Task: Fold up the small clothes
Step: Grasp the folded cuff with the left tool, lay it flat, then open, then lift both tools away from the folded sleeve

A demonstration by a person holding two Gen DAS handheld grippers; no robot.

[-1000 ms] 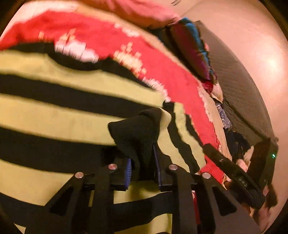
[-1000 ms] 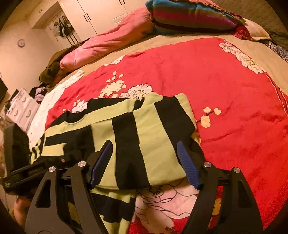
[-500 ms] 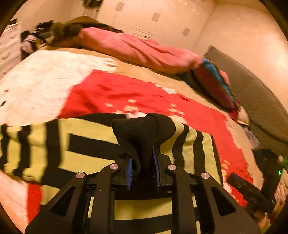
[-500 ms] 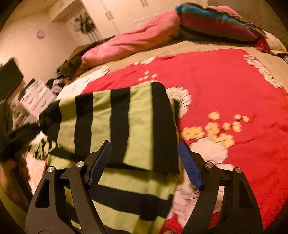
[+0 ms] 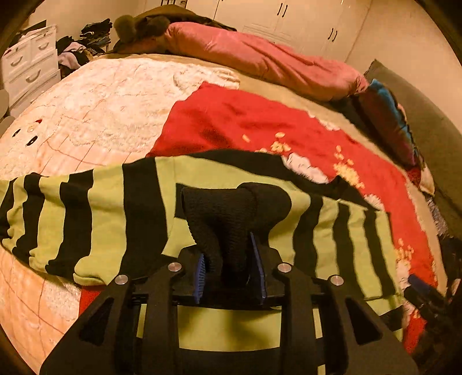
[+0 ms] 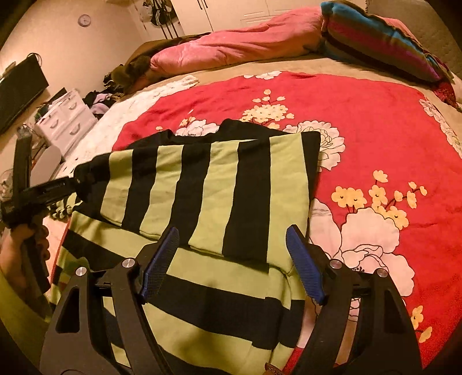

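A black ribbed cuff [image 5: 231,213] of the green-and-black striped sweater [image 5: 95,213] is being pinched between the blue pads [image 5: 200,274] of the left gripper [image 5: 230,275]. The sweater is being spread across the red floral blanket [image 5: 260,127], a sleeve trailing left over the white quilt [image 5: 95,106]. A pink duvet [image 5: 260,60] is lying behind.

The left wrist view sits low and close behind its gripper [image 5: 230,272], facing across the bed [image 5: 95,115] toward the wardrobe doors [image 5: 303,17]. The right wrist view looks from higher over its gripper [image 6: 231,261]. Both share the striped sweater [image 6: 208,184], red blanket [image 6: 361,121] and pink duvet [image 6: 231,46].
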